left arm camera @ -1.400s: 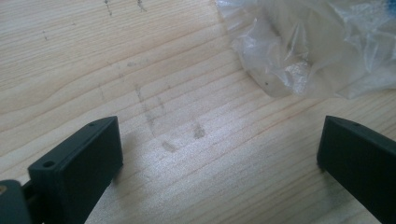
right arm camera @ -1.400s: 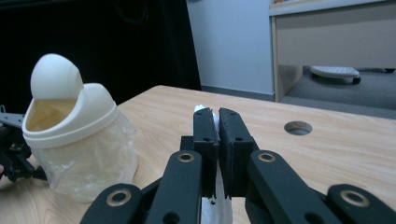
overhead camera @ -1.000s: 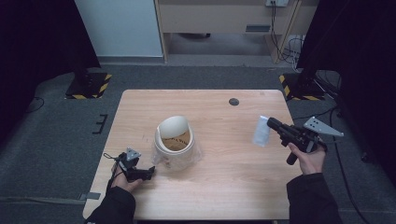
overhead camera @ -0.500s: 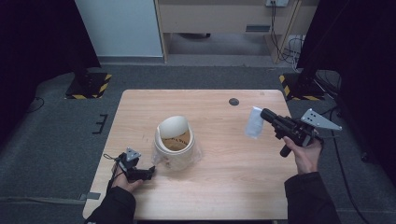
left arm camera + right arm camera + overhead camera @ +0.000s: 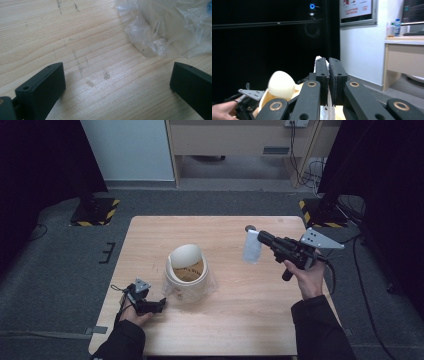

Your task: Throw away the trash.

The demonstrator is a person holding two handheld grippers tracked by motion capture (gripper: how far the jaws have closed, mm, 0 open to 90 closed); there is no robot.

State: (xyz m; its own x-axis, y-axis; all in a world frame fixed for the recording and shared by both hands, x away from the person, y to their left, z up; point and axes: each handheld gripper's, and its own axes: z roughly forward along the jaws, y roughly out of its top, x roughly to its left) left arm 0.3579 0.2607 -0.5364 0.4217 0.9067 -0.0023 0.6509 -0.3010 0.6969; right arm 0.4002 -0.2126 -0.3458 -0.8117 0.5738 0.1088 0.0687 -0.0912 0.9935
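The table (image 5: 235, 330) is a light wood surface. A cream-coloured bin with a domed swing lid (image 5: 187, 271) stands upright slightly left of the table's centre, wrapped at its base in a clear plastic bag (image 5: 160, 27).

The left gripper (image 5: 159, 303) rests low near the table's front-left corner, just beside the bin's base, held by the left hand (image 5: 134, 314). Its jaws are spread wide apart with nothing between them; in the left gripper view bare wood shows between them, and the plastic bag lies just ahead.

The right gripper (image 5: 261, 237) is raised above the right half of the table, toward the far edge, held by the right hand (image 5: 306, 276). Its jaws are closed on a white crumpled piece of paper or tissue (image 5: 251, 248), which hangs down from the jaw tips clear of the table. In the right gripper view the jaws stand nearly together with white material visible between and below them.

A small dark round object (image 5: 250, 227) lies near the far edge of the table, behind the held piece.
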